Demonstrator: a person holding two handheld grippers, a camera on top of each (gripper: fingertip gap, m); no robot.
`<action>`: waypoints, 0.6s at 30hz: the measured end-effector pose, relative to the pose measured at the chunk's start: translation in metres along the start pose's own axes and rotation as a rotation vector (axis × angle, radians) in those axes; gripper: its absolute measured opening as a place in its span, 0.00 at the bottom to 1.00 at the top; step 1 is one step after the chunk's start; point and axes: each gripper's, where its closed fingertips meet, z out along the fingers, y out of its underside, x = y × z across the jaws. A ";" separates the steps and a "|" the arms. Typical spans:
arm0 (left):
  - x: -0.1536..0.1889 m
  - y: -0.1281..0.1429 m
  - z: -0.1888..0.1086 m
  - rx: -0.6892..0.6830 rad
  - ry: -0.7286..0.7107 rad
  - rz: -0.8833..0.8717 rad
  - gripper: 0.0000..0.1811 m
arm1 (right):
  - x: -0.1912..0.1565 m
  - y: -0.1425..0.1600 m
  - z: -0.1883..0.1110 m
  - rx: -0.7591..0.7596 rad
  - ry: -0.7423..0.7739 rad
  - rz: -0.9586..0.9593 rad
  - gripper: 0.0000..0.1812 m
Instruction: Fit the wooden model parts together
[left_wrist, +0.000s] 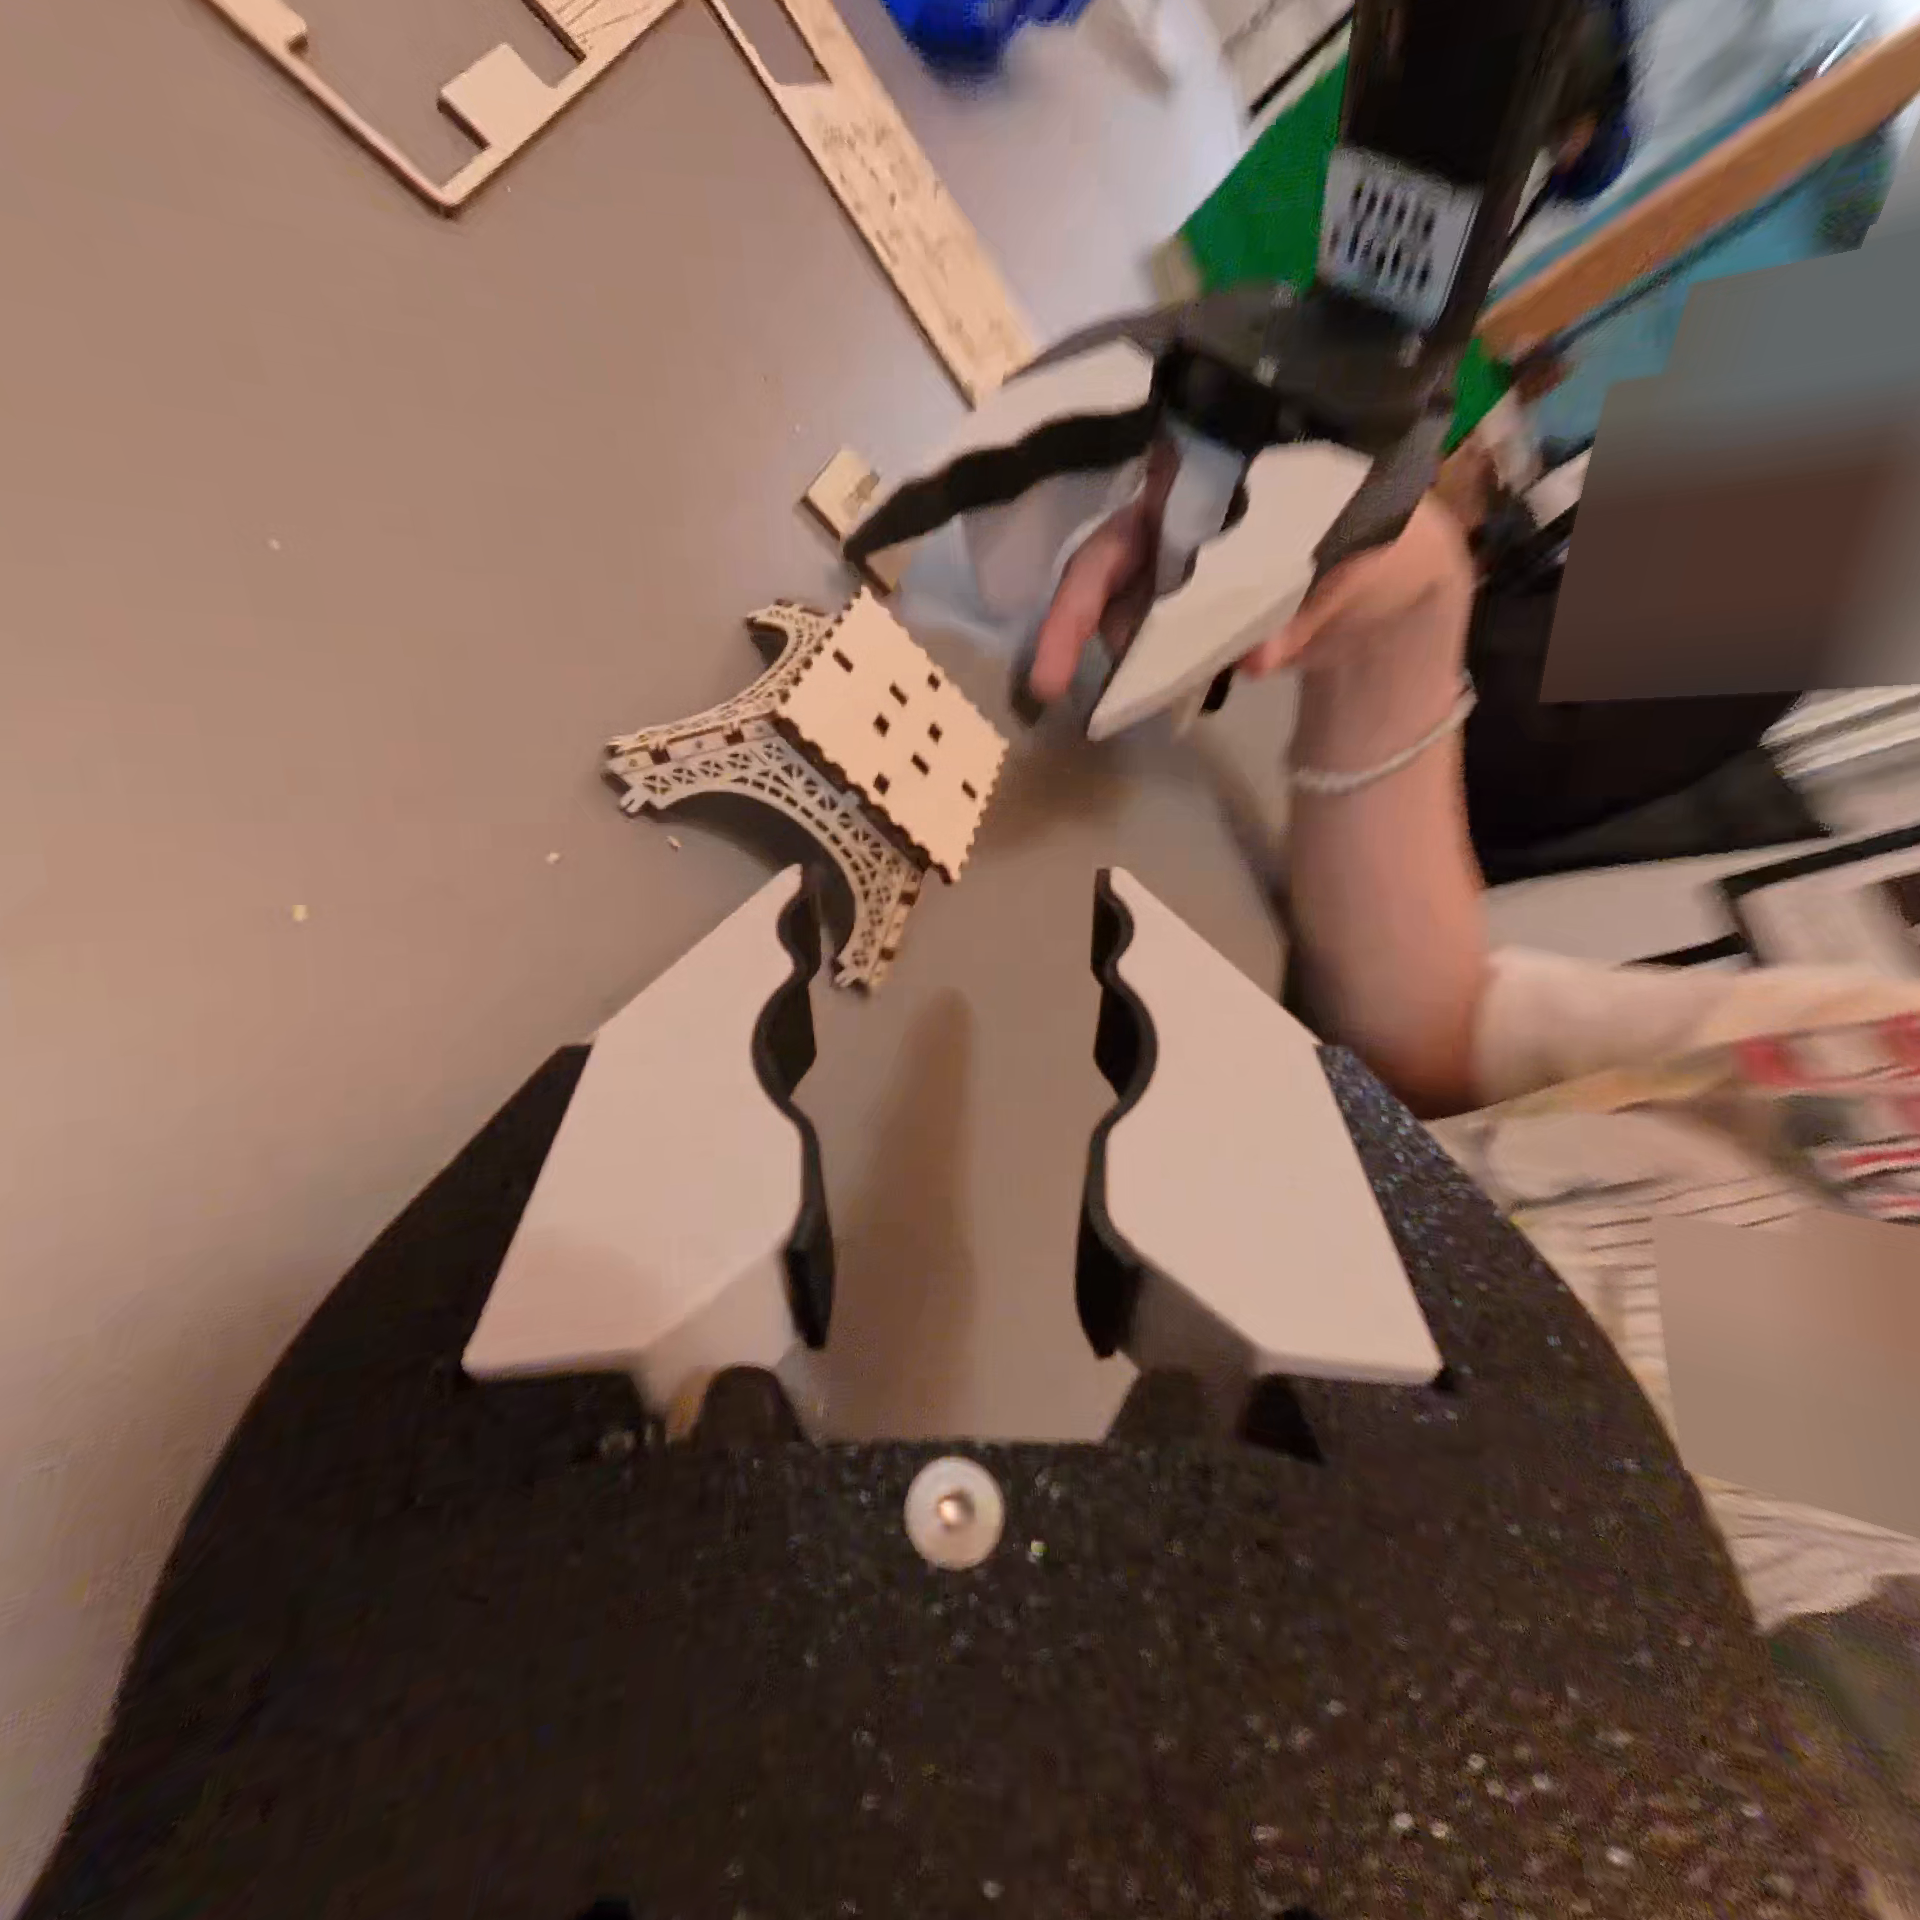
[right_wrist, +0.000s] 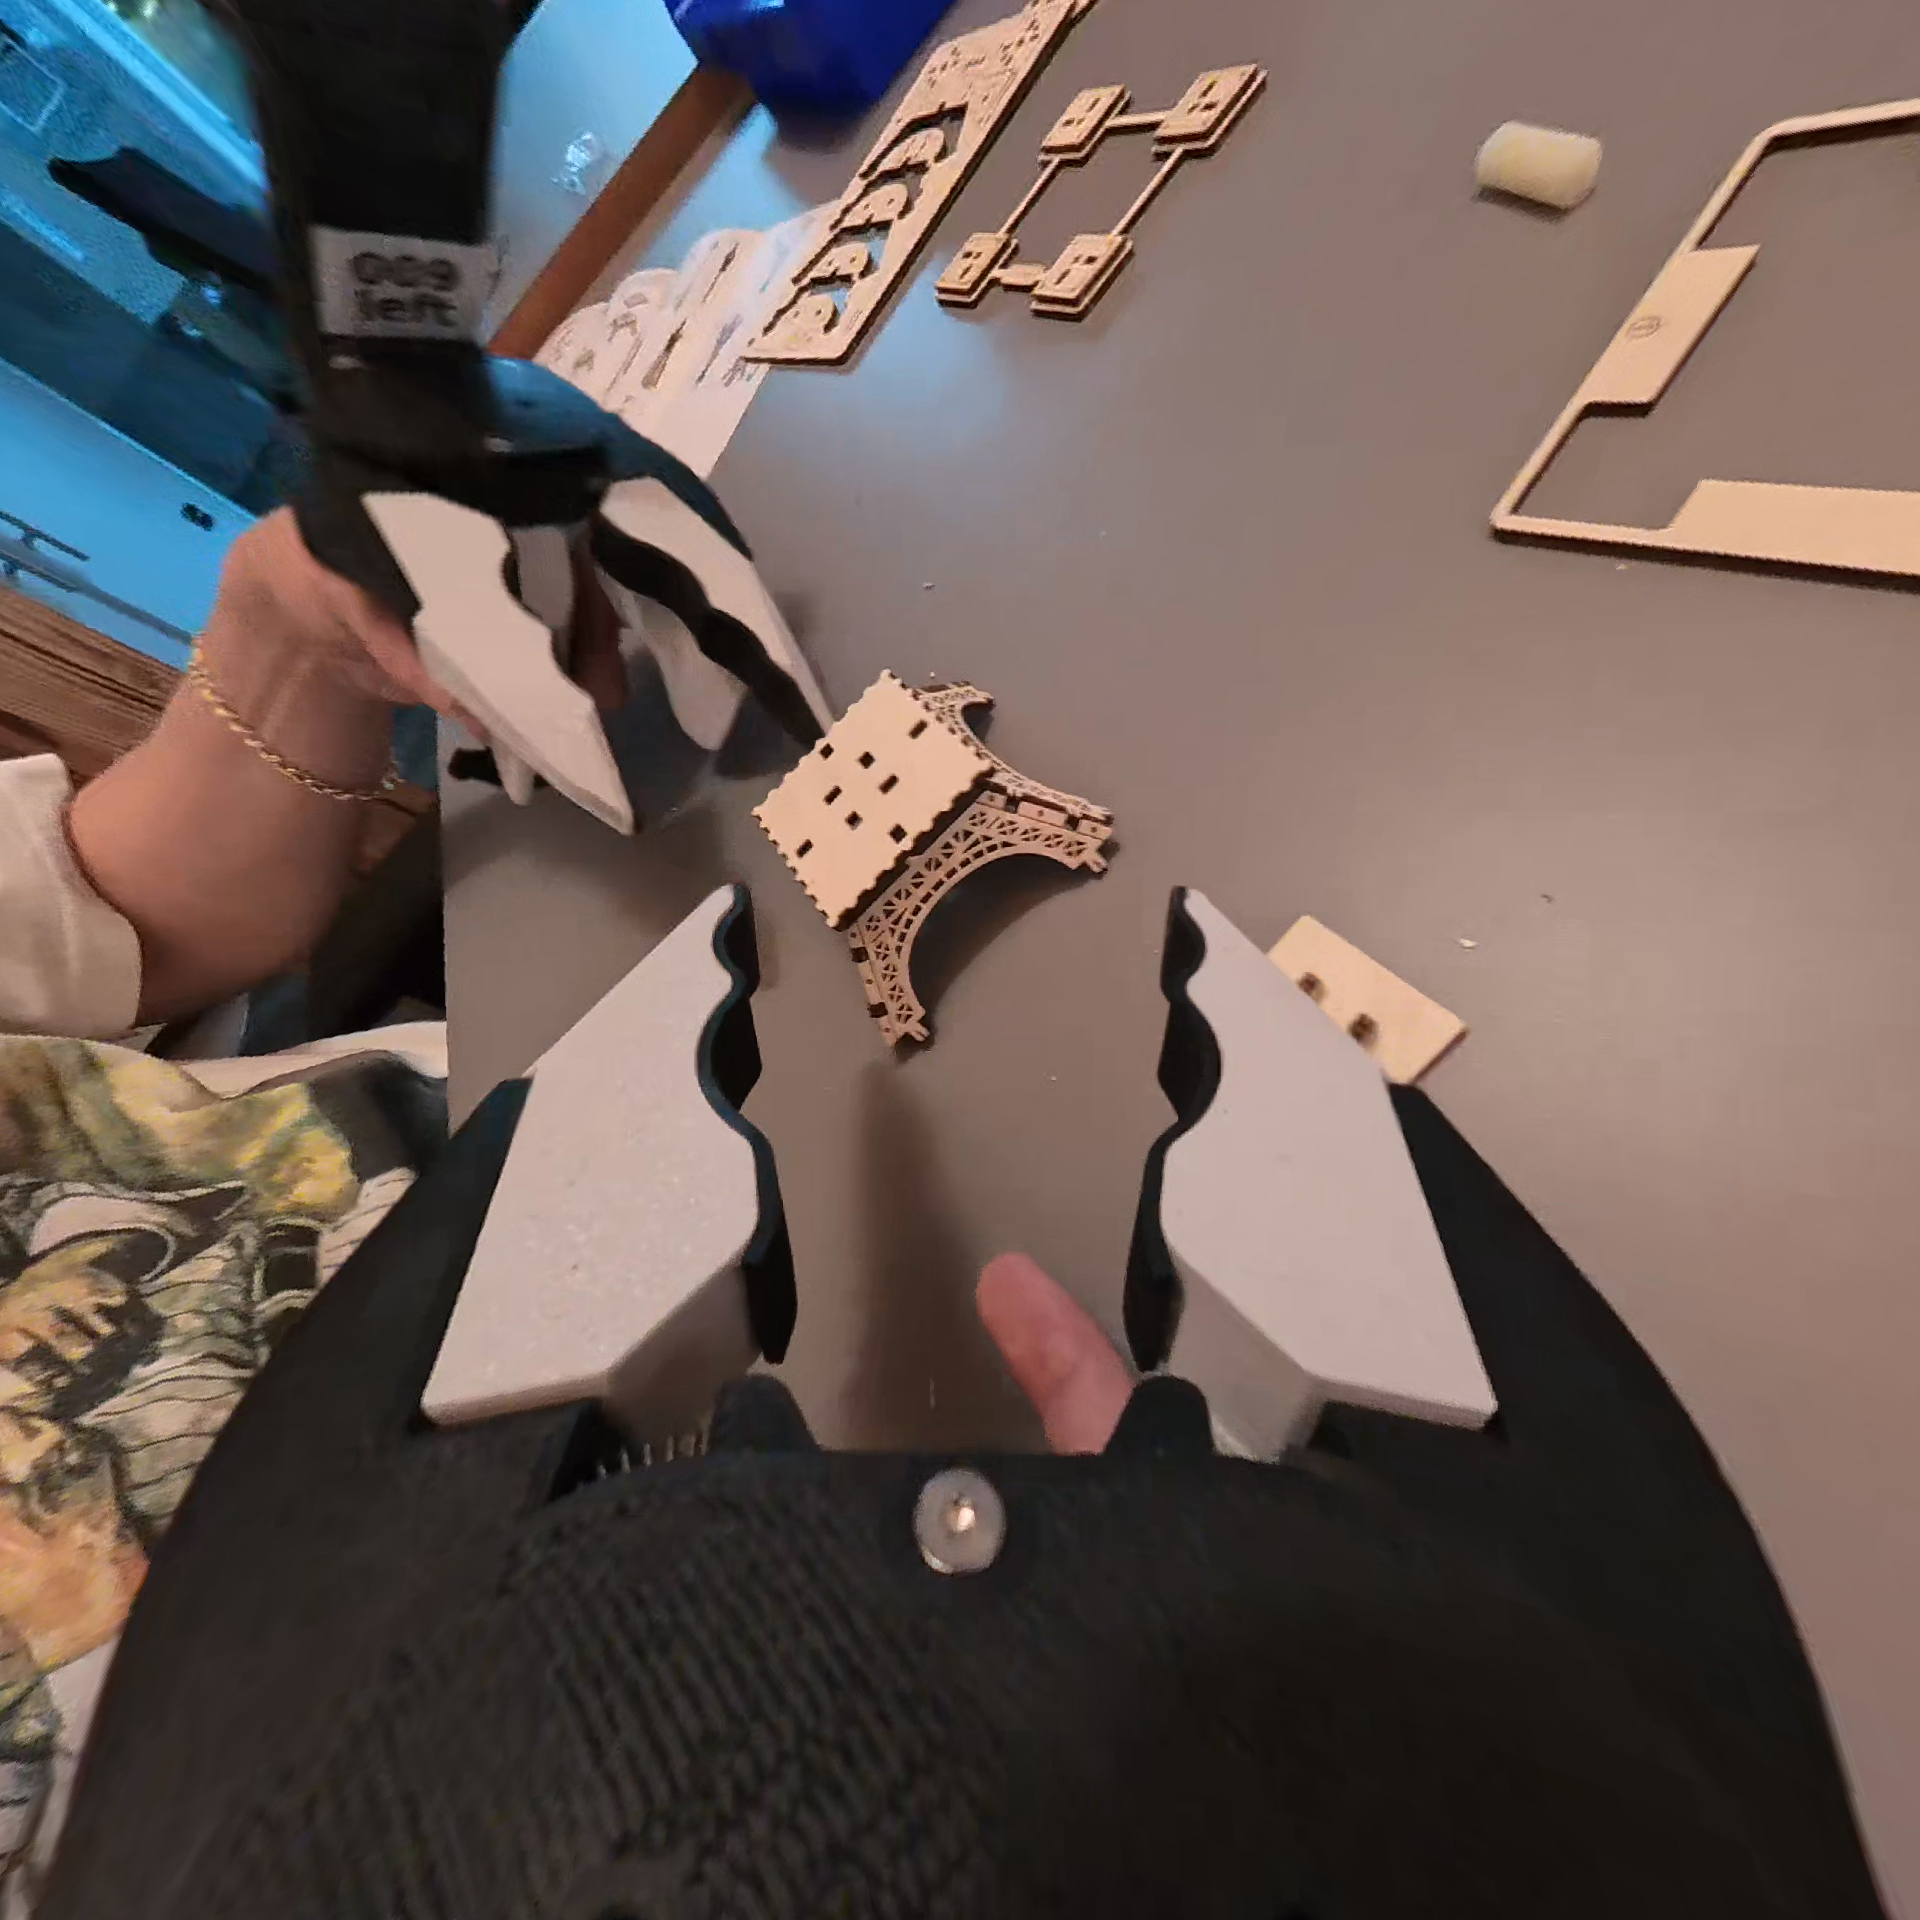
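Observation:
The wooden model, a lattice tower base with arched legs and a slotted square plate (left_wrist: 904, 727), lies on its side on the grey table. It also shows in the right wrist view (right_wrist: 873, 800). My left gripper (left_wrist: 951, 883) is open and empty, its left fingertip just short of one arched leg. My right gripper (right_wrist: 958, 899) is open and empty, with the model just ahead between its fingertips. Each gripper shows in the other's view, the right gripper (left_wrist: 982, 639) and the left gripper (right_wrist: 722, 774), tips close to the plate. A small flat slotted wooden piece (right_wrist: 1366, 997) lies beside my right finger.
Leftover cut-out wooden frames (right_wrist: 1818, 530) (left_wrist: 488, 104), a sheet with arch shapes (right_wrist: 894, 197), a four-square linked part (right_wrist: 1101, 208) and a pale foam cylinder (right_wrist: 1538, 171) lie farther back. A long wooden strip (left_wrist: 894, 197) reaches the table's edge. The person's arms are near the edge. The small flat slotted wooden piece (right_wrist: 1366, 997) is closer to my right gripper, around 4 centimetres from its tips; the left tips are 15 centimetres off. It is also in sight in the left wrist view (left_wrist: 838, 480).

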 end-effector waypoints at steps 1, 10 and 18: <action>0.000 -0.003 0.001 0.020 0.043 -0.076 0.28 | -0.003 0.000 0.002 -0.002 -0.013 0.005 0.41; -0.011 -0.014 0.002 0.022 0.093 -0.276 0.23 | -0.002 0.000 0.014 0.015 -0.057 0.076 0.30; -0.019 -0.017 0.007 0.005 0.049 -0.329 0.24 | -0.001 -0.003 0.013 0.050 -0.114 0.129 0.23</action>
